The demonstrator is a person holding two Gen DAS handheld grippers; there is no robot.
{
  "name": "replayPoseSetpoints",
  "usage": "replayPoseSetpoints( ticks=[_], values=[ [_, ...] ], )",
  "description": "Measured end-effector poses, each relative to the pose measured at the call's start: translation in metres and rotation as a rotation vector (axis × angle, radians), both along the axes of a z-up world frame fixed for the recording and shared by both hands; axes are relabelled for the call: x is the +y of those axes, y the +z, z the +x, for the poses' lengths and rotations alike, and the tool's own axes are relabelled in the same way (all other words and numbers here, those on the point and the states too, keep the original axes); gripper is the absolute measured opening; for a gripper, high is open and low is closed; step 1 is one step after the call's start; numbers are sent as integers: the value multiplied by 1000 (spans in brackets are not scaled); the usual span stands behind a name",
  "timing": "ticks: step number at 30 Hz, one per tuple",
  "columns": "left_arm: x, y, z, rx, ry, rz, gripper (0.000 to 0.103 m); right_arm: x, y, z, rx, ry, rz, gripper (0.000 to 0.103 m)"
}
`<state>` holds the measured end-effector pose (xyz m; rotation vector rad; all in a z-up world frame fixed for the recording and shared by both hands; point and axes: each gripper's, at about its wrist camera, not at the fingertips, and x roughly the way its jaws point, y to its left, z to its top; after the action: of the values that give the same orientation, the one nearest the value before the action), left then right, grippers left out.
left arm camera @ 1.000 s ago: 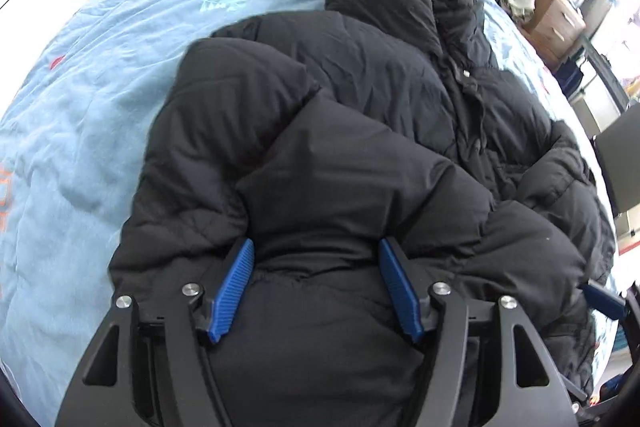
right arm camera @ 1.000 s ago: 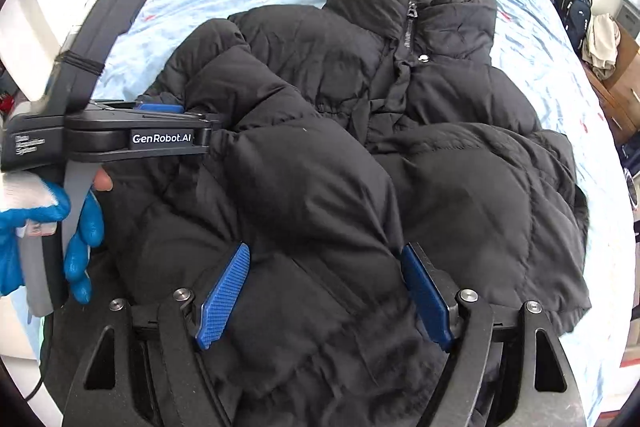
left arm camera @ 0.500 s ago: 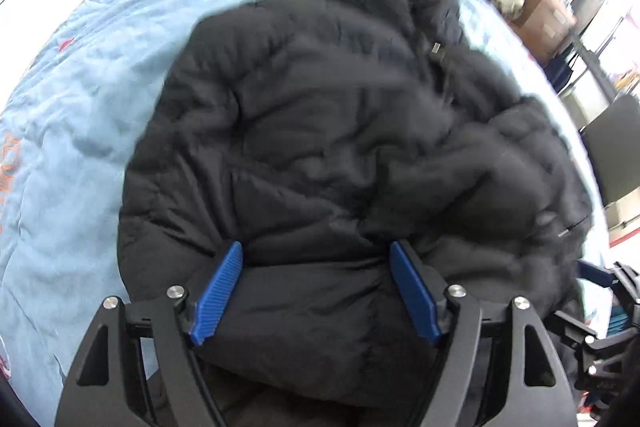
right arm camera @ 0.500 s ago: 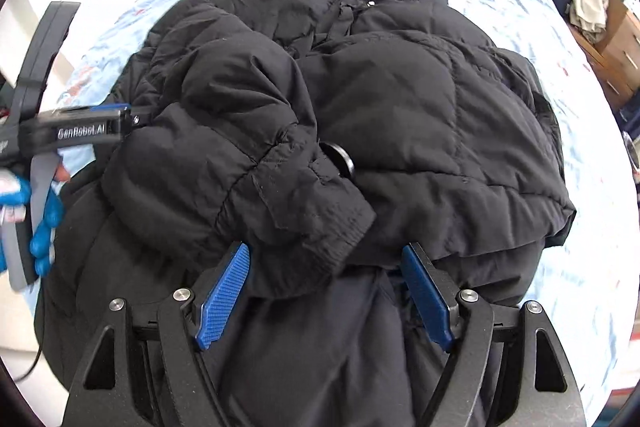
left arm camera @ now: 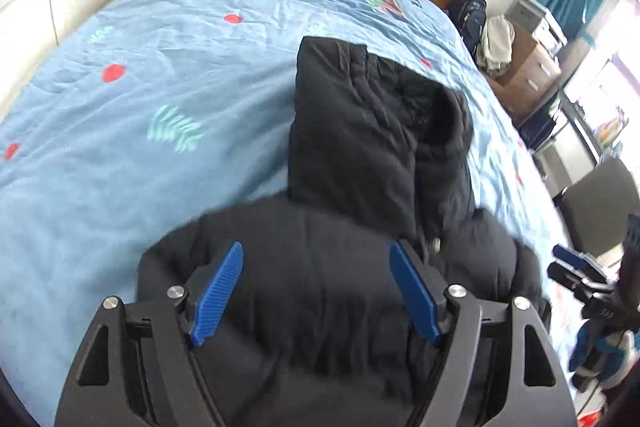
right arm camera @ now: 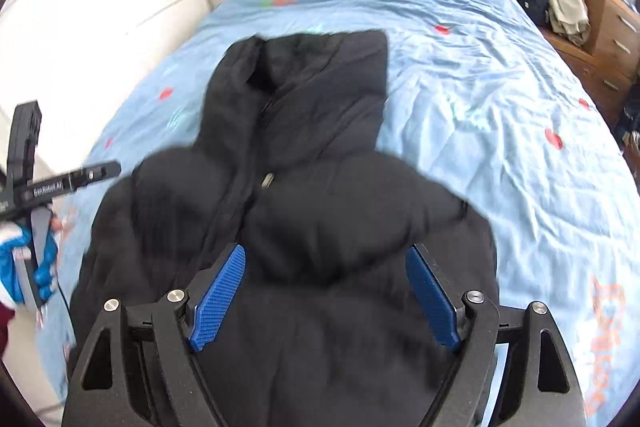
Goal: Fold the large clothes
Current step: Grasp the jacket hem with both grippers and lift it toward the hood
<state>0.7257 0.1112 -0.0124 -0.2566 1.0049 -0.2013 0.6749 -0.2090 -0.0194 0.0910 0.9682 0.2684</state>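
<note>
- While both jaws stand spread, black jacket (left arm camera: 360,267) fills lower centre, bunched on blue bed (left arm camera: 140,87).
- Left gripper (left arm camera: 316,291) over jacket bulk.
- Right gripper (right arm camera: 326,291) likewise, collar upper centre.

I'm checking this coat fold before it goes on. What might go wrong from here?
The black puffer coat is bulky, and both the left gripper and right gripper show wide-open jaws with padding bulging between them, so a folded layer may spring back. The collar still sticks out past the bundle, so the result may end up uneven.
</note>
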Motion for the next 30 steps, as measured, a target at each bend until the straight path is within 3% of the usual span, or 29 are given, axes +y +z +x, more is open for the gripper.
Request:
replayPoseSetpoints(
  ticks=[8,12,16,19,20,21,22,23,25,30],
  values=[
    [-4,-31,119,0,80,-150,75,-12,-20,124,-24,-86,160,88],
    [-9,-52,150,41,105,-122,75,-9,-29,172,-26,-110,256,92],
    [-13,-64,164,74,108,-121,75,0,-43,201,-4,-141,287,92],
    [-20,-75,169,119,97,-67,75,7,-58,215,35,-180,294,92],
    [-22,-79,171,136,95,-50,70,9,-64,219,50,-199,283,91],
    [-24,-82,169,145,86,-49,50,10,-68,222,63,-207,279,89],
    [-27,-84,168,161,70,-55,38,13,-71,224,79,-209,269,74],
    [-29,-85,168,172,61,-55,24,18,-74,227,103,-201,244,47],
    [-38,-84,164,166,37,-28,14,26,-72,226,104,-187,194,19],
    [-34,-70,145,135,31,-26,9,29,-47,207,51,-134,136,12]
  ],
)
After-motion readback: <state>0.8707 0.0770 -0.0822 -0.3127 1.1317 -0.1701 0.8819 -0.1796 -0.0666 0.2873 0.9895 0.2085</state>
